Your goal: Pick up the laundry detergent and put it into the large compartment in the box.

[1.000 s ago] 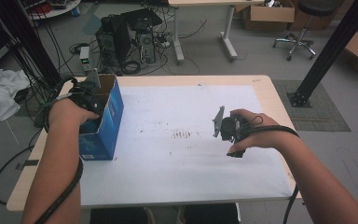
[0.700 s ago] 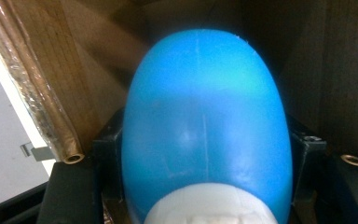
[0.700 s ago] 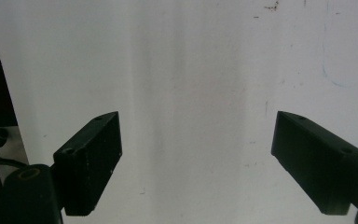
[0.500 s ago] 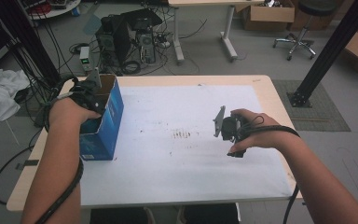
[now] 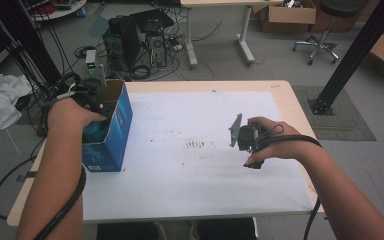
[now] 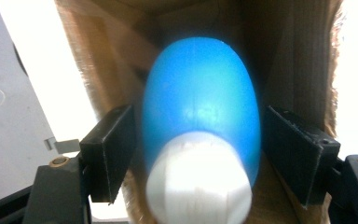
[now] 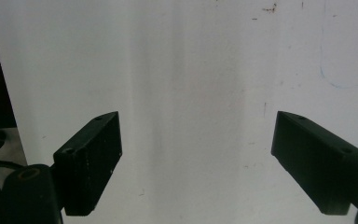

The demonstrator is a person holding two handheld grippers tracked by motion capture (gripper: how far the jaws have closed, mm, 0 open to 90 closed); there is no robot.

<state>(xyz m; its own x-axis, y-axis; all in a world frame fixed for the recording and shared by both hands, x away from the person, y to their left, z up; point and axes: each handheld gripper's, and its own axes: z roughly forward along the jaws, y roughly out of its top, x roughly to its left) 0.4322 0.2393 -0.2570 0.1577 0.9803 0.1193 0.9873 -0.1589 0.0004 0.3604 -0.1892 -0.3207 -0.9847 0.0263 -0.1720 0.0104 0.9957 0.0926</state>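
at the table's left edge, the left gripper (image 5: pixel 97 102) reaches into an open blue cardboard box (image 5: pixel 111 137). a blue bottle with a white cap (image 6: pixel 199 135) lies inside the box, between the jaws, which have just been opening — a thin gap shows on each side of the bottle, so the pads no longer press it. right of the box, over the white table sheet (image 5: pixel 190 170), the right gripper (image 7: pixel 214 158) hovers with its jaws spread wide — nothing between them.
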